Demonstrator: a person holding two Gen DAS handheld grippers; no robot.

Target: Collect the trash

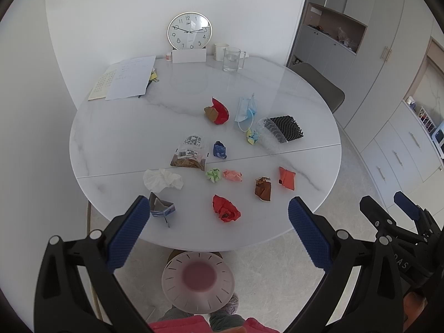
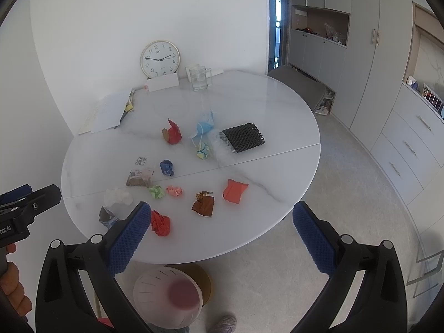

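In my left wrist view, "DAS" is reading on my right gripper (image 1: 402, 208) at the right edge, and the clock (image 1: 189, 30) is showing numerals 1 to 12. I am holding my left gripper (image 1: 216, 216) spread wide above the near edge of the round table (image 1: 111, 138), framing the red crumpled paper (image 1: 225, 208); the other trash is lying beyond that paper. In my right wrist view, "oot.AI" is showing on my left gripper (image 2: 25, 194), gripped by my hand (image 2: 14, 291). My right gripper (image 2: 222, 219) is gaping, the red paper (image 2: 160, 222) sitting just inside its left finger.
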